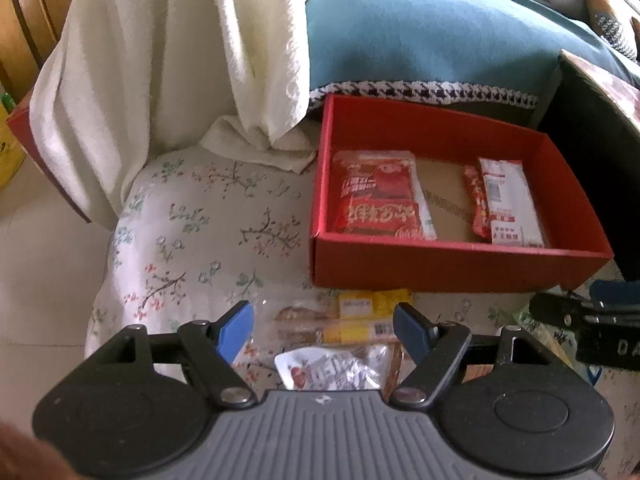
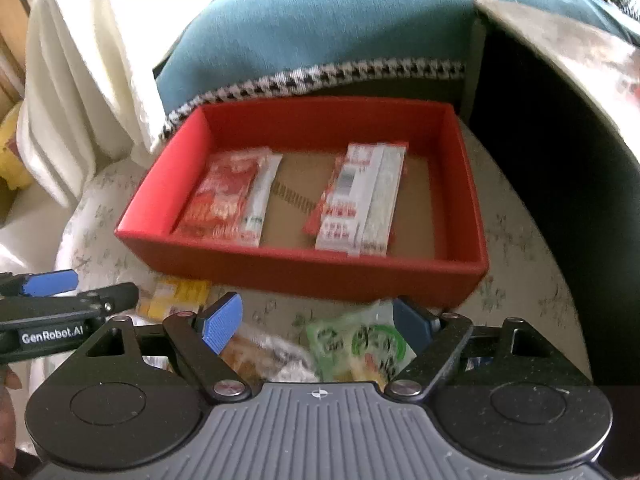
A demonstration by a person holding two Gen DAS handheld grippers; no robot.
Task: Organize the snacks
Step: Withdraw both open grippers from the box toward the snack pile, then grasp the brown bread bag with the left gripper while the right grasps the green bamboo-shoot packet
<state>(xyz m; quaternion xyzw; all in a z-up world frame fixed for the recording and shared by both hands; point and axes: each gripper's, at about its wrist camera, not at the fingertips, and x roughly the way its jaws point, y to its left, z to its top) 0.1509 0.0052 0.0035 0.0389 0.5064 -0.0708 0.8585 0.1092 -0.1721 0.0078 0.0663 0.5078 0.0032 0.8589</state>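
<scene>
A red open box [image 1: 448, 268] [image 2: 304, 276] sits on a floral cloth. Inside lie a red snack packet [image 1: 376, 200] [image 2: 224, 200] at the left and a red-and-white packet [image 1: 508, 200] [image 2: 360, 200] at the right. My left gripper [image 1: 324, 328] is open above a yellow and clear snack packet [image 1: 360, 320] and a silver-and-red packet [image 1: 332, 372]. My right gripper [image 2: 318, 324] is open over a green packet [image 2: 360, 344] and an orange packet [image 2: 256, 352]. A yellow packet [image 2: 176, 296] lies in front of the box.
A white towel [image 1: 160, 60] hangs at the left. A teal cushion with a houndstooth edge [image 1: 420, 40] stands behind the box. A dark cabinet [image 1: 592, 152] is at the right. The other gripper shows at the frame edge in each view [image 1: 580, 320] [image 2: 52, 304].
</scene>
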